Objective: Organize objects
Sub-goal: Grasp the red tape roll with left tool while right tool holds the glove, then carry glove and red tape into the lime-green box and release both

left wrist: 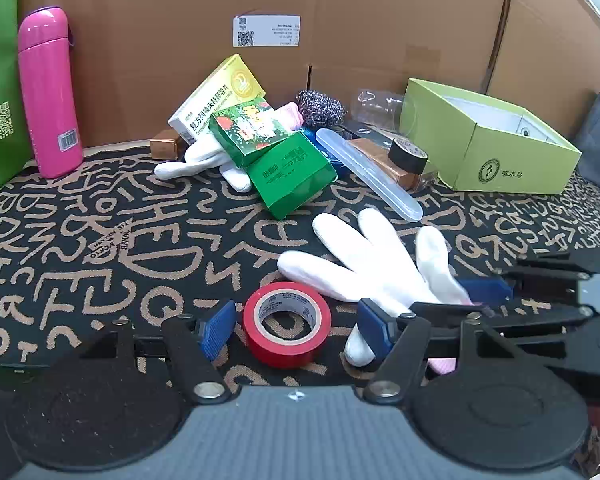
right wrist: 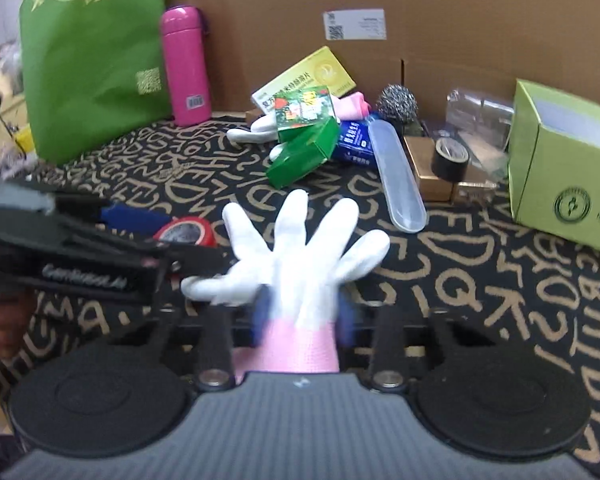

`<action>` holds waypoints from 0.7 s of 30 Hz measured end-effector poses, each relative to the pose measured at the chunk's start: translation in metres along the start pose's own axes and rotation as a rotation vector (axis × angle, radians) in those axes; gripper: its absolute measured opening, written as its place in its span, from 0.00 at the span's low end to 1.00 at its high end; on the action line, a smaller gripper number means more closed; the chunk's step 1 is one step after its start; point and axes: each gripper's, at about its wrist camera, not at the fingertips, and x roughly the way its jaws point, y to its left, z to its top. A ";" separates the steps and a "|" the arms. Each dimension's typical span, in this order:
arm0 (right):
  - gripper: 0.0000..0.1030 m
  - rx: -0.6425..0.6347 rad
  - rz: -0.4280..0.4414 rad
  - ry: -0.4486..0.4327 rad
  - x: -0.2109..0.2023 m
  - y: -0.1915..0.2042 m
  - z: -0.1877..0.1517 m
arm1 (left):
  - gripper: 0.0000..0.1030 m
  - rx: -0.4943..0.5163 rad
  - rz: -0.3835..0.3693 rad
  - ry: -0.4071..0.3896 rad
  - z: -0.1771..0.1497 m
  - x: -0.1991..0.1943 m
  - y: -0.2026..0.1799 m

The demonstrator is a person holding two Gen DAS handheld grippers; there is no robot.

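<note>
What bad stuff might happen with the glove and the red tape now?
The left hand-held gripper stands open around the red tape, and a glove finger lies by its right pad, so closing might pinch it. The right hand-held gripper pinches only the glove's cuff; lifting it might drag fingers over the tape.

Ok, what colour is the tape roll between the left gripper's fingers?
Red tape roll, clearest in the left wrist view.

The desk cloth (left wrist: 100, 248) was black with tan letter-like squiggles. On it lay a white glove (right wrist: 300, 256) with a pink cuff, a red tape roll (left wrist: 287, 323), a pink bottle (left wrist: 48, 92), dark green cartons (left wrist: 290, 176), a black tape roll (left wrist: 407, 155) and a lime-green box (left wrist: 496, 148).
</note>
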 end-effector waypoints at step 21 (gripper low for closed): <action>0.10 0.052 -0.224 -0.278 -0.107 -0.066 0.024 | 0.48 0.108 -0.224 -0.138 0.064 -0.019 -0.073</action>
